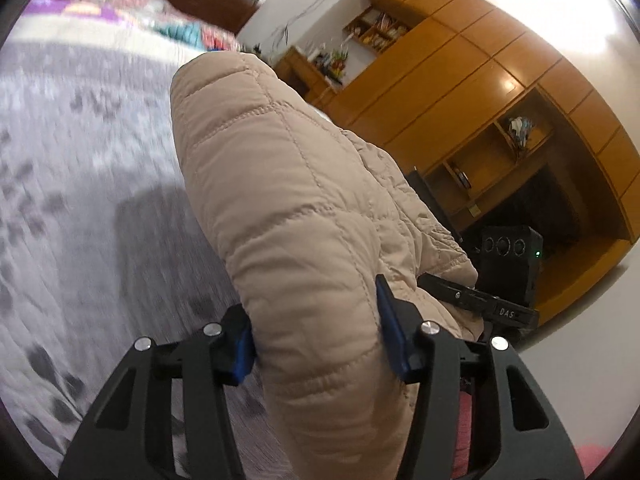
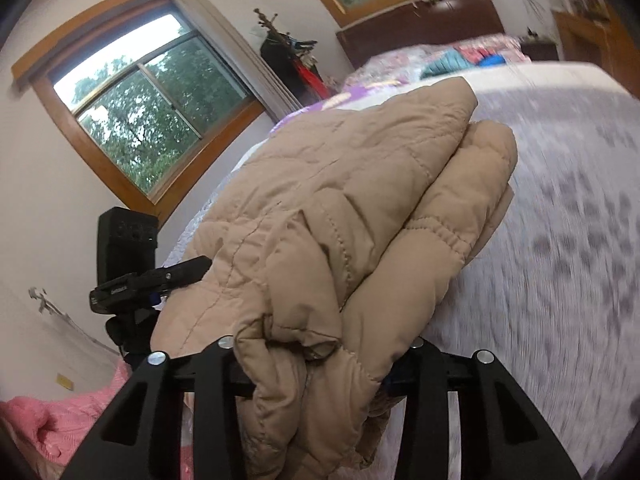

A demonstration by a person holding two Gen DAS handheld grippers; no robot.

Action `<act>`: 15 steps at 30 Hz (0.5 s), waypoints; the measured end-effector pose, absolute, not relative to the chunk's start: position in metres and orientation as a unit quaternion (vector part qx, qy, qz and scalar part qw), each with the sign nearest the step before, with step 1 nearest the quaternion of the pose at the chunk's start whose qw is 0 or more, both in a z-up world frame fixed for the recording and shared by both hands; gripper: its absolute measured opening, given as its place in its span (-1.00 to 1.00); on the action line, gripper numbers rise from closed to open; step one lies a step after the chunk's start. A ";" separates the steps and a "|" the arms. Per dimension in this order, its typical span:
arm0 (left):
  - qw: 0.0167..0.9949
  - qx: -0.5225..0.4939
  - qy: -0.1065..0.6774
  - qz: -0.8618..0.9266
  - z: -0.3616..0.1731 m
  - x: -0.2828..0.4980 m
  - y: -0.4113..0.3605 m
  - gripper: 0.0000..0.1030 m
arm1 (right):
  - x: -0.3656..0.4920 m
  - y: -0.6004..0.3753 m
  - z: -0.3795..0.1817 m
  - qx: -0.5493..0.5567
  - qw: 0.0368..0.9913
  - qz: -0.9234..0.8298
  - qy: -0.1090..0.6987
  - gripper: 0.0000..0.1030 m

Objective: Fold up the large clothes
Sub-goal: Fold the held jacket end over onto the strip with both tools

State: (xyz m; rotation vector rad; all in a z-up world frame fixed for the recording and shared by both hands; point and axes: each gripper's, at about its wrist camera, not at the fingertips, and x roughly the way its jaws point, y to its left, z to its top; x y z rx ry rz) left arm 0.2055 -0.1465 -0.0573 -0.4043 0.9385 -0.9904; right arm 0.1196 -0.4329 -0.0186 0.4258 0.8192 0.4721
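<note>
A beige quilted puffer jacket (image 1: 296, 208) is bunched and folded, lifted above the grey patterned bedspread (image 1: 80, 184). My left gripper (image 1: 316, 332) is shut on a thick fold of it, blue pads pressing both sides. In the right wrist view the same jacket (image 2: 352, 200) fills the middle, and my right gripper (image 2: 320, 356) is shut on another bunched edge; its fingertips are buried in fabric. Each view shows the other gripper (image 1: 480, 300) (image 2: 148, 280) at the jacket's far side.
The bedspread (image 2: 560, 240) stretches toward a dark headboard (image 2: 420, 28) with colourful bedding. A wooden wardrobe wall (image 1: 500, 80) and a black speaker (image 1: 510, 256) stand beside the bed. A window (image 2: 148, 116) is on the other side. Pink cloth (image 2: 52, 420) lies near me.
</note>
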 end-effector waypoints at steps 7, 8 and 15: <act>0.797 -0.177 0.392 -0.424 -0.037 0.249 -0.127 -0.01 | 0.185 -0.408 -0.003 0.167 0.876 0.234 0.387 -0.21; 0.799 -0.177 0.390 -0.421 -0.037 0.256 -0.124 -0.01 | 0.196 -0.404 -0.002 0.161 0.878 0.232 0.386 -0.21; 0.819 -0.183 0.383 -0.388 -0.058 0.321 -0.099 -0.01 | 0.265 -0.388 -0.025 0.135 0.879 0.229 0.396 -0.21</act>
